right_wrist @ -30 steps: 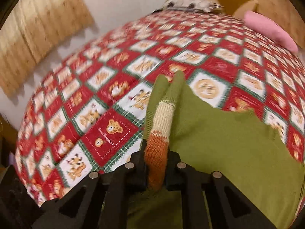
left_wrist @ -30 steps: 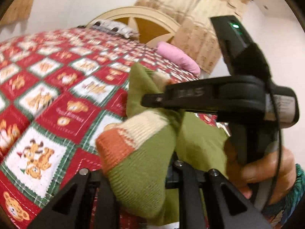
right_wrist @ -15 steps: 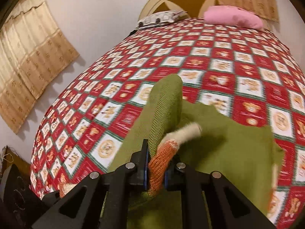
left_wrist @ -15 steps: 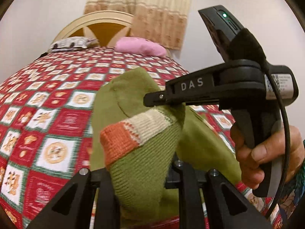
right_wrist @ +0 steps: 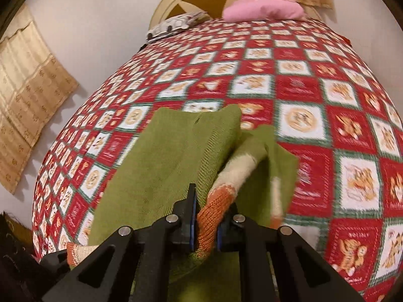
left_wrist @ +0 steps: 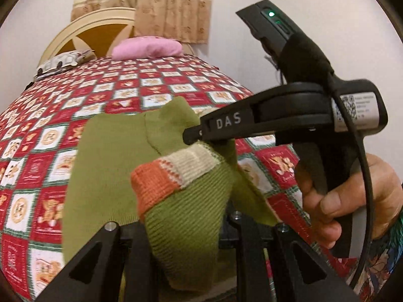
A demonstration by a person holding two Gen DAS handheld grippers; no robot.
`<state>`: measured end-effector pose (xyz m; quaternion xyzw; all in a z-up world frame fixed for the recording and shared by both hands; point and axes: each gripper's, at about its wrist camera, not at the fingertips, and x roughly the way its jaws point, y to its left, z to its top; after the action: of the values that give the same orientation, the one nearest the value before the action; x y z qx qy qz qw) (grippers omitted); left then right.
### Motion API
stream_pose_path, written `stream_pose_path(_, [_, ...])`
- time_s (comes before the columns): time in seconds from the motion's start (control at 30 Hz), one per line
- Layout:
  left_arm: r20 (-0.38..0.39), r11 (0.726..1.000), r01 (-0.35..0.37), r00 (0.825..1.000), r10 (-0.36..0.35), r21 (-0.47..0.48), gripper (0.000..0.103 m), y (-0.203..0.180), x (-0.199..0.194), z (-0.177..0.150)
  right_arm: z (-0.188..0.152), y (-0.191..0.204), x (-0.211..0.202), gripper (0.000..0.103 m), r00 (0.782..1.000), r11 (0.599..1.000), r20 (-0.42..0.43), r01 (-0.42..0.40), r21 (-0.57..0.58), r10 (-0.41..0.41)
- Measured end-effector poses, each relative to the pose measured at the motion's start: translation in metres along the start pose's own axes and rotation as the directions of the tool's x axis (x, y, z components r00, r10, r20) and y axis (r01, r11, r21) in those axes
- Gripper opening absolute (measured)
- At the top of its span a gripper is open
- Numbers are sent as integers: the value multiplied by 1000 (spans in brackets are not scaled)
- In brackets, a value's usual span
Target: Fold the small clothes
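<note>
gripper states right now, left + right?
Left gripper: closed on the green sweater, at a cuffed sleeve.
Right gripper: closed on the sweater's orange cuff.

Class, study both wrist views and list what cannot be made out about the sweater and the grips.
- Left hand-held gripper: fingertips buried in the green sweater, left view.
- Sweater's lower part: cut off by the bottom edge and gripper frame, both views.
- Bedspread prints: blurred, right view.
</note>
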<state>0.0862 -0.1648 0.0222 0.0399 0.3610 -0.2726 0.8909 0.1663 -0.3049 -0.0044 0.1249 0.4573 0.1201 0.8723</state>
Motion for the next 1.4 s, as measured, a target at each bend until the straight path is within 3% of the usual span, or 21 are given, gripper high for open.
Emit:
stream_pose_path(0.2, [-58, 996, -32, 998, 37, 88, 20, -24, 24, -9, -19, -33, 21, 11, 999, 998, -26, 24, 52, -22])
stream_pose_path(0.3, [-63, 993, 10, 998, -3, 120, 27, -25, 18, -11, -27, -48, 22, 14, 999, 993, 9, -37, 114, 36])
stream_pose_path(0.33, [-72, 993, 40, 997, -32, 107, 33, -21, 12, -10, -29, -55, 20, 15, 998, 984, 18, -66, 163, 64])
stream_pose_path(0.4, [-101, 993, 96, 991, -88, 73, 55, -10, 0, -12, -35, -61, 11, 16, 997, 977, 34, -79, 199, 74])
stream_pose_path(0.43, [-100, 992, 112, 989, -106, 58, 72, 0, -14, -16, -42, -60, -1, 17, 997, 979, 46, -67, 193, 59])
stream_pose_path(0.5, [-56, 991, 125, 991, -123, 48, 78, 14, -39, -26, -53, -57, -21, 25, 998, 982, 69, -23, 186, 11])
stream_pose_path(0.6, [-6, 994, 102, 995, -102, 41, 90, 39, -73, -48, -77, -53, -59, 25, 992, 978, 107, 50, 203, -73])
stream_pose_path(0.67, [18, 998, 52, 998, -53, 31, 92, 57, -87, -61, -93, -38, -84, 25, 983, 975, 136, 94, 201, -123])
stream_pose_path(0.83, [-34, 999, -7, 999, 6, -41, 92, 84, -90, -71, -103, 19, -111, 27, 976, 993, 204, 53, 106, -74])
stream_pose_path(0.9, [-46, 997, -7, 999, 3, -75, 92, 90, -89, -70, -104, 36, -107, 49, 978, 997, 194, 60, 56, -70])
stream_pose_path(0.97, [-51, 995, -10, 999, 5, -98, 92, 94, -94, -71, -102, 51, -90, 53, 981, 993, 160, 115, 5, -114])
stream_pose_path(1.07, [-51, 995, -23, 999, 18, -101, 92, 96, -99, -74, -106, 51, -63, 50, 983, 987, 84, 161, -1, -160])
stream_pose_path(1.1, [-53, 994, -29, 998, 24, -103, 92, 98, -100, -75, -109, 50, -53, 29, 984, 986, 62, 168, -3, -168])
stream_pose_path(1.13, [-56, 994, -33, 998, 27, -107, 92, 100, -101, -76, -113, 51, -43, 19, 982, 982, 33, 188, -14, -188])
stream_pose_path(1.17, [-60, 993, -34, 998, 27, -113, 92, 102, -102, -76, -118, 49, -40, 16, 980, 980, 28, 199, -11, -198])
stream_pose_path(1.3, [-59, 991, -37, 998, 30, -128, 92, 111, -102, -74, -129, 28, -70, 11, 985, 984, 144, 71, 161, -95])
stream_pose_path(1.33, [-58, 990, -41, 998, 33, -135, 92, 113, -101, -73, -137, 15, -84, 11, 978, 971, 204, 2, 239, -52])
stream_pose_path(1.4, [-61, 987, -36, 998, 27, -155, 92, 118, -99, -73, -147, 3, -90, 11, 972, 951, 228, -23, 308, -51])
